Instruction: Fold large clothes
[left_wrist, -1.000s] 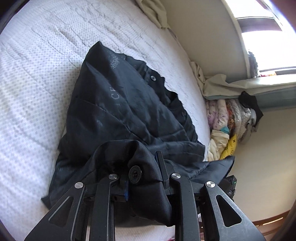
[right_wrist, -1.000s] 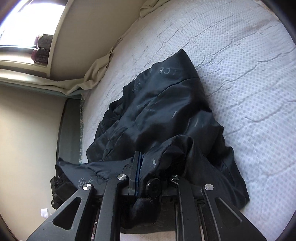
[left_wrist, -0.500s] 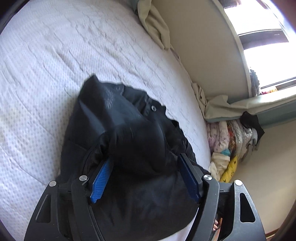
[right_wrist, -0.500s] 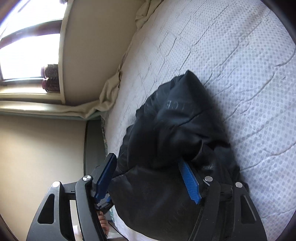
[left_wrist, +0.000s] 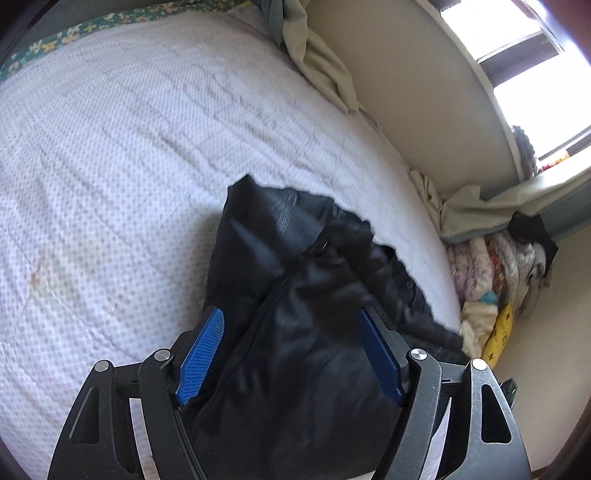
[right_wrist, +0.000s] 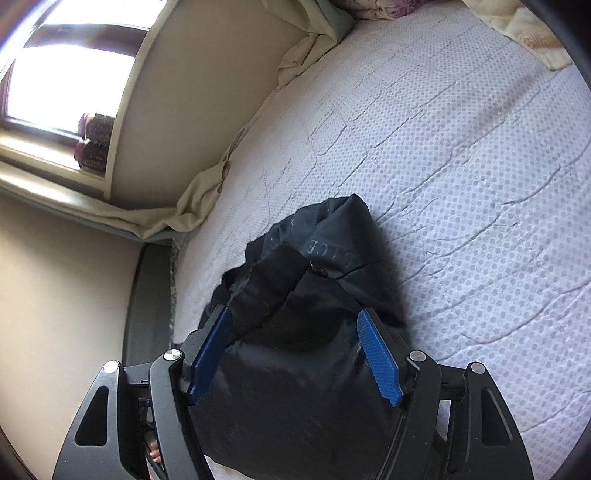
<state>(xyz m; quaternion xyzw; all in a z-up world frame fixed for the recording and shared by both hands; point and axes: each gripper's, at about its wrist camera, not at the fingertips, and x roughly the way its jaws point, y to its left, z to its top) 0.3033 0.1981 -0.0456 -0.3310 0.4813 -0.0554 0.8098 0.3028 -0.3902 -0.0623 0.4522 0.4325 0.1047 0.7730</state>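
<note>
Both your left gripper (left_wrist: 291, 350) and right gripper (right_wrist: 295, 352) have just been opening and now stand wide around the soft, slippery black jacket (left_wrist: 295, 288) heaped on the bed (left_wrist: 110, 155); pinch hems or seams, not puffy bulk.

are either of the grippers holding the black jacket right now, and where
Neither. The left gripper and right gripper have just opened; the black jacket lies loose between their jaws.

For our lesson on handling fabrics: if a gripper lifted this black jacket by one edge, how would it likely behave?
The black jacket would probably sag and drape, since it lies bunched in soft folds on the mattress. Its smooth sheen suggests it may slip between pads. It looks puffy, so likely light.
</note>
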